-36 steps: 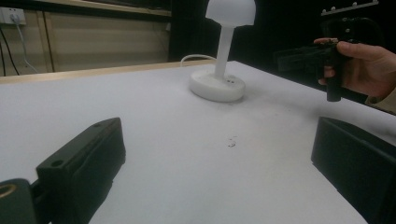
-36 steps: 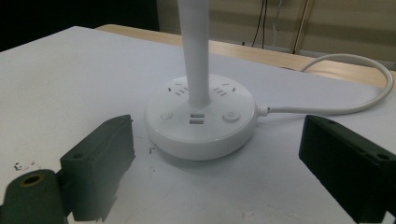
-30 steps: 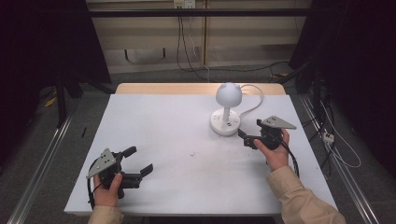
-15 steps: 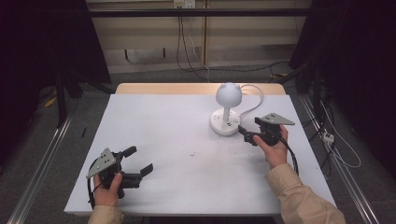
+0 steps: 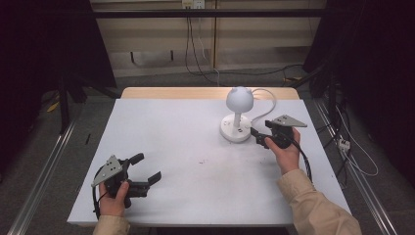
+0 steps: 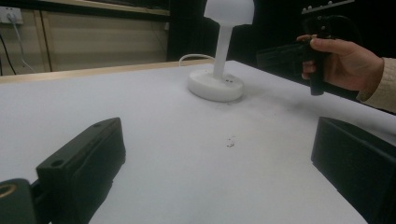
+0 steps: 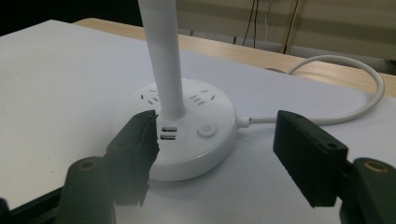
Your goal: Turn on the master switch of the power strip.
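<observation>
A white desk lamp [image 5: 239, 100] stands on a round base [image 5: 236, 132] at the table's right back. The base [image 7: 196, 140] carries sockets, two USB ports [image 7: 168, 132] and a power button [image 7: 207, 130]. My right gripper [image 5: 255, 137] hovers just right of the base, pointing at it. Its jaws have just been closing and still stand open [image 7: 215, 126], with the base's near edge ahead between them and no pad pressing on it. My left gripper [image 5: 148, 166] rests open near the front left, with nothing between its jaws [image 6: 217, 135].
The lamp's white cable [image 7: 345, 112] loops from the base to the right and back toward the table's wooden far edge [image 5: 205, 93]. A small speck [image 6: 229, 141] lies mid-table. The white tabletop [image 5: 171, 132] stretches wide between the two grippers.
The right gripper has edged slightly closer to the lamp base. The left gripper has stayed where it was.
</observation>
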A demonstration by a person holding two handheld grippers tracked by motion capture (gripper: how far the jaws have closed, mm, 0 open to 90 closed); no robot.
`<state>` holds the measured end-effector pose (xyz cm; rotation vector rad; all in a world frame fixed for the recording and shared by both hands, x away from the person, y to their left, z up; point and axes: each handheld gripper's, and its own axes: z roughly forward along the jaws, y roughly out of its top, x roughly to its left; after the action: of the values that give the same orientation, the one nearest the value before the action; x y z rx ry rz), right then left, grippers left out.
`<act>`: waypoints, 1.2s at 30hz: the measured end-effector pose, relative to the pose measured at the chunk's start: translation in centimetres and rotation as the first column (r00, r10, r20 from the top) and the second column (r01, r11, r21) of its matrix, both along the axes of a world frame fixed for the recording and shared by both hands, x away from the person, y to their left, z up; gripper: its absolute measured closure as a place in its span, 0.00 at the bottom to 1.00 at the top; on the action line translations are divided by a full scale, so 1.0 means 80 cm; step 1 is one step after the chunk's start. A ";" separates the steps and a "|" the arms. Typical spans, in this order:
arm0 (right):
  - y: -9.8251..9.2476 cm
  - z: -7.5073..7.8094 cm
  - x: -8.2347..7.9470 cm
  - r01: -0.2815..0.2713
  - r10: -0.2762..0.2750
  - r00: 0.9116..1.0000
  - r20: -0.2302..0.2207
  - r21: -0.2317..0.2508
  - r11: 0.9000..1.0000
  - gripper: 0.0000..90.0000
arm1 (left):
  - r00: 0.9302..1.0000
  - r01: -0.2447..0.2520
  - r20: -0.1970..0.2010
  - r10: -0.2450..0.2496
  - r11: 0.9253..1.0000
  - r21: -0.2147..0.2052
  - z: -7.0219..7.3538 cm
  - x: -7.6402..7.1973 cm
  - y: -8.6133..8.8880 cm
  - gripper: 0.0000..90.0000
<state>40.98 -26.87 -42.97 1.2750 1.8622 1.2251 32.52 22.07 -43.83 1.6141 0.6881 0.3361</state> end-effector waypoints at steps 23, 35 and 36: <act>-0.002 -0.010 0.010 0.006 -0.006 1.000 -0.014 -0.018 1.000 0.61 | 1.000 0.000 -0.003 0.000 1.000 -0.005 0.000 0.001 -0.002 0.03; 0.006 0.001 0.017 -0.025 0.025 1.000 -0.017 -0.021 0.999 0.75 | 1.000 -0.003 0.000 0.003 1.000 -0.003 0.000 0.001 -0.001 0.03; 0.006 0.001 0.018 -0.025 0.025 1.000 -0.016 -0.020 0.999 0.76 | 1.000 -0.003 0.001 0.003 1.000 -0.005 0.000 0.001 0.000 0.03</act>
<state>42.39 -26.36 -42.91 1.2576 1.9024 1.2097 32.56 22.04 -43.81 1.6082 0.6906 0.3370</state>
